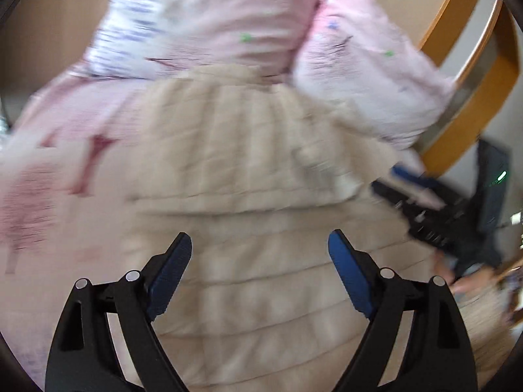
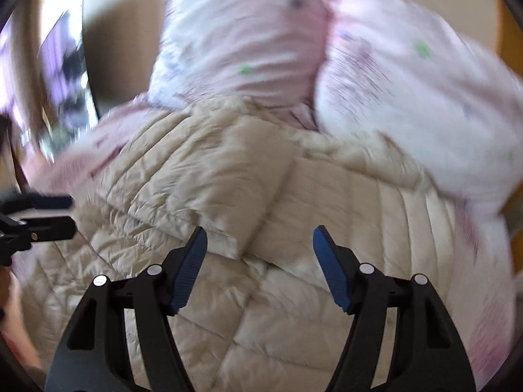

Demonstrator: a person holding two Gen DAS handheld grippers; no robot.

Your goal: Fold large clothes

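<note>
A beige quilted puffer jacket lies on a pink printed bedsheet, part of it folded over itself. My left gripper hovers over its lower panel, open, with nothing between the blue pads. The right gripper shows at the jacket's right edge in the left wrist view. In the right wrist view the jacket fills the middle, a folded flap lying just ahead of my right gripper, which is open and empty. The left gripper enters from the left edge there. Both views are motion-blurred.
Two pink-and-white pillows lie behind the jacket. A curved wooden frame stands to the right of the bed, with a dark device below it. A mirror or window is at the far left.
</note>
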